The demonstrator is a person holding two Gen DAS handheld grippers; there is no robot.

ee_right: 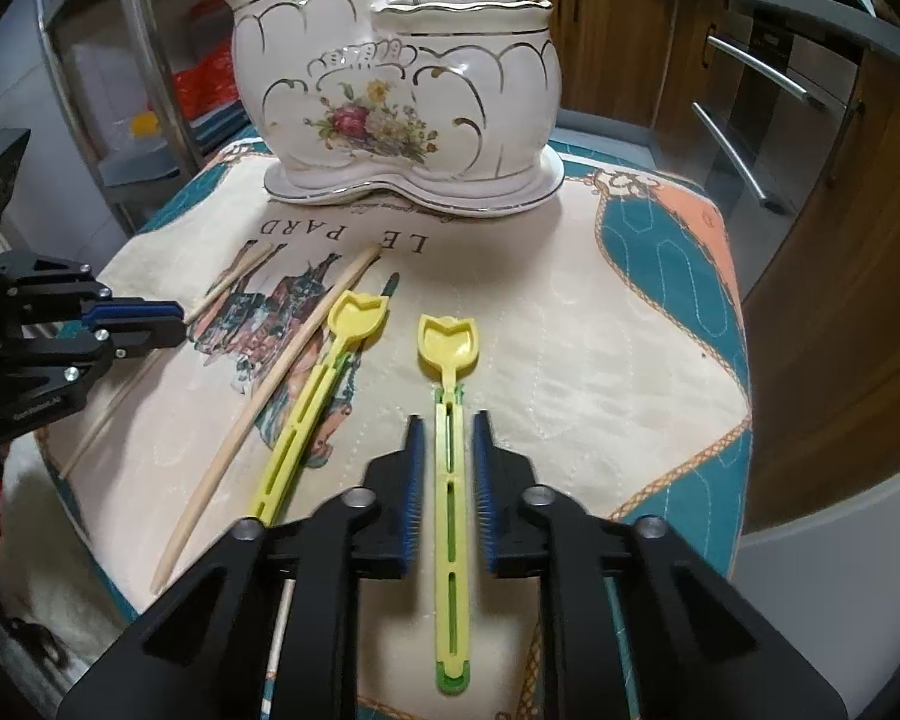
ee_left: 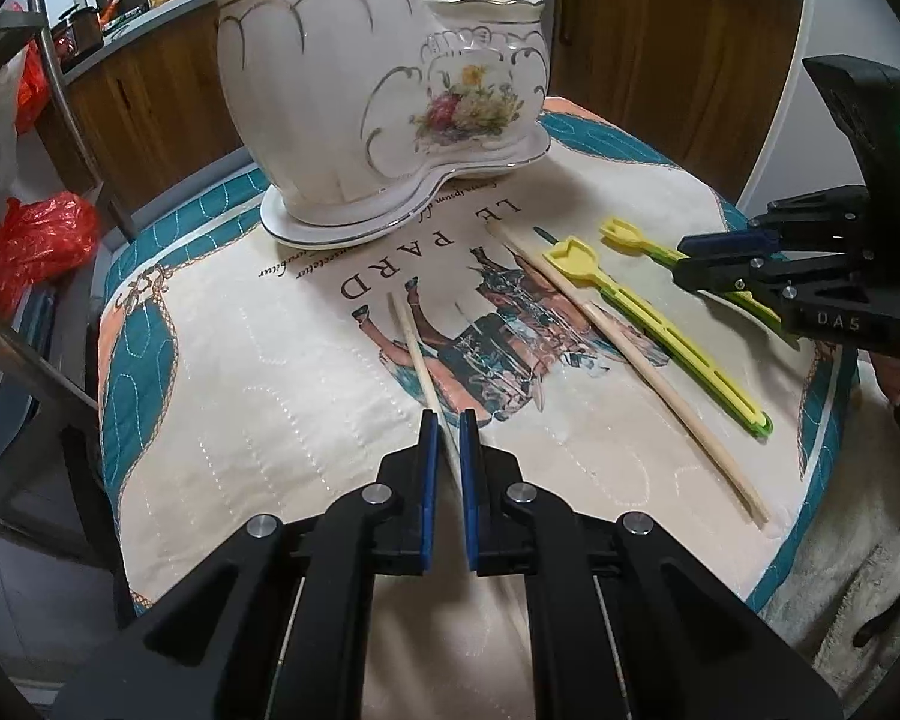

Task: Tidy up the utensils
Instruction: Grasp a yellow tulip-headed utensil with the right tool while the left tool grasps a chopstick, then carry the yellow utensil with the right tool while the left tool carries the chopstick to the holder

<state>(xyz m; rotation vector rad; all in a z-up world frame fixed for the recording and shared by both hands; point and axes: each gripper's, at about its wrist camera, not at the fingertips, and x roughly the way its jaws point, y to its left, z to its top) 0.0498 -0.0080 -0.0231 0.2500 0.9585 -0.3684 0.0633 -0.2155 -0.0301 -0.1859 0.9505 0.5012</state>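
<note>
Kitchen, quilted cloth-covered table (ee_right: 630,312): my left tool (ee_left: 450,426) pinches a thin wooden chopstick (ee_left: 411,342) near the front edge; my right tool (ee_right: 447,438), fingers apart, straddles a yellow-green plastic spoon (ee_right: 450,480). Risk: the chopstick pivots out before reaching the white floral ceramic holder (ee_right: 402,90) at the far edge.
</note>
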